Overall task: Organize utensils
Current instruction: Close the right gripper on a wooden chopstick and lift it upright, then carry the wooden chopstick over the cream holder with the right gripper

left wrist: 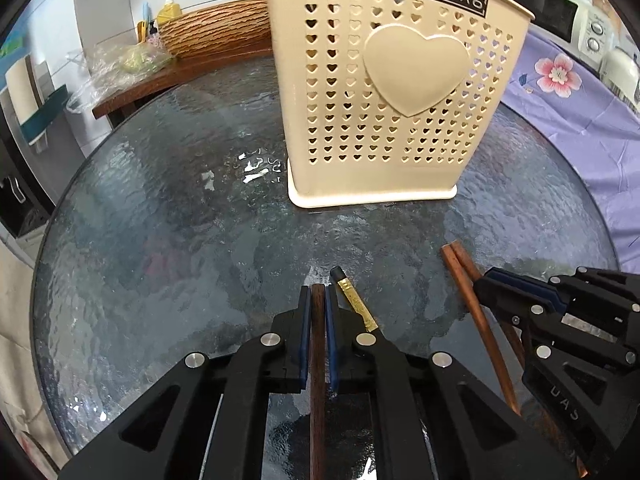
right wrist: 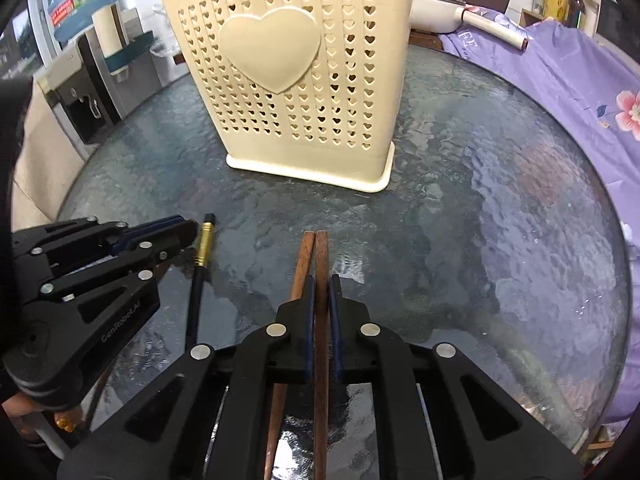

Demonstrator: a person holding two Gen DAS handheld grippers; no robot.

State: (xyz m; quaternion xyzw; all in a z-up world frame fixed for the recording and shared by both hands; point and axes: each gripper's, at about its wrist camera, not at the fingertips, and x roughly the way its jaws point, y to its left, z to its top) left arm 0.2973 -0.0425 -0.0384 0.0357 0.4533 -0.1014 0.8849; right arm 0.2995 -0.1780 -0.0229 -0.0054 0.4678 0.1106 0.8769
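Two hand-held grippers are low over your round textured-glass worktop (left wrist: 160,208), side by side at its near edge. Your left hand-held gripper (left wrist: 318,300) has its blue-padded fingers (left wrist: 305,320) closed in on a dark brown wooden chopstick (left wrist: 318,380), which runs straight back between them; whether the pads actually press it you cannot tell from here. Just right of that gripper lies a black chopstick with a gold band (left wrist: 354,300), flat on the glass, its tip pointing toward the far edge.

Your right hand-held gripper (right wrist: 322,292) sits over a pair of reddish-brown wooden chopsticks (right wrist: 316,248) lying touching, side by side. The right one of the pair passes between the fingers, which stand close on either side of it; the left one lies outside the left finger (right wrist: 308,320). A firm grip cannot be confirmed.

Toward the far edge, well apart from all the chopsticks, stands the cream plastic utensil holder with heart-shaped holes and a raised heart (right wrist: 288,80), upright. A purple floral cloth (right wrist: 580,92) lies past the right edge of the worktop.
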